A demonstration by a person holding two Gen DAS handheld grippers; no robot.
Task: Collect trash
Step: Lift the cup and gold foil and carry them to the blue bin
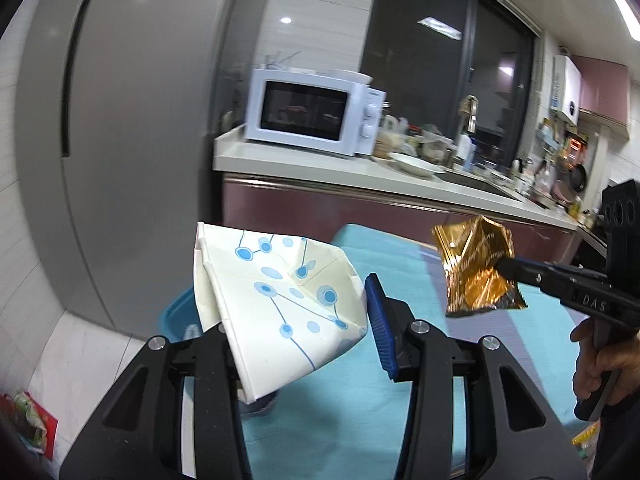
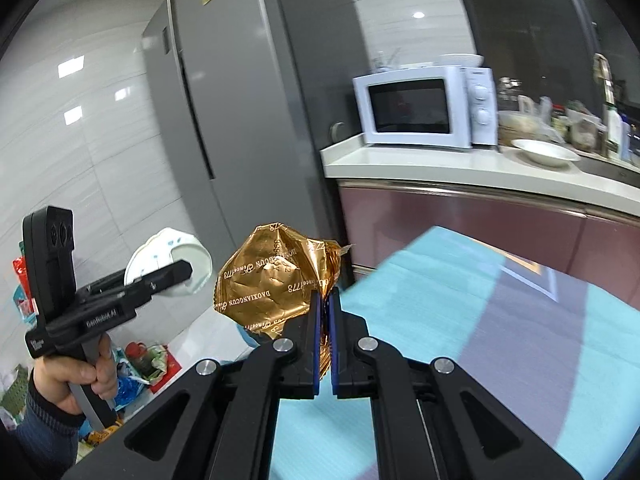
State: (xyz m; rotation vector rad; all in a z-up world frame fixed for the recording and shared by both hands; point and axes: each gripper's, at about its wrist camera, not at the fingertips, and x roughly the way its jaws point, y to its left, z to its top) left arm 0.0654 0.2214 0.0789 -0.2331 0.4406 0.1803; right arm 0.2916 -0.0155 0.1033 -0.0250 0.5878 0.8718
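My left gripper point(image 1: 296, 320) is shut on a crushed white paper cup with blue dots point(image 1: 276, 304) and holds it in the air above the table's left end. In the right wrist view the cup point(image 2: 172, 264) shows at the left gripper's tip. My right gripper point(image 2: 325, 300) is shut on a crumpled gold foil wrapper point(image 2: 276, 280) and holds it up over the table. In the left wrist view the wrapper point(image 1: 476, 268) hangs at the right gripper's tip point(image 1: 506, 266), to the right of the cup.
A light blue cloth covers the table point(image 2: 440, 320). A blue bin point(image 1: 180, 312) stands below the cup at the table's left end. A grey fridge point(image 1: 132, 140), a counter with a white microwave point(image 1: 316, 110) and a bowl point(image 2: 544, 152) stand behind. Bags lie on the floor point(image 2: 140, 364).
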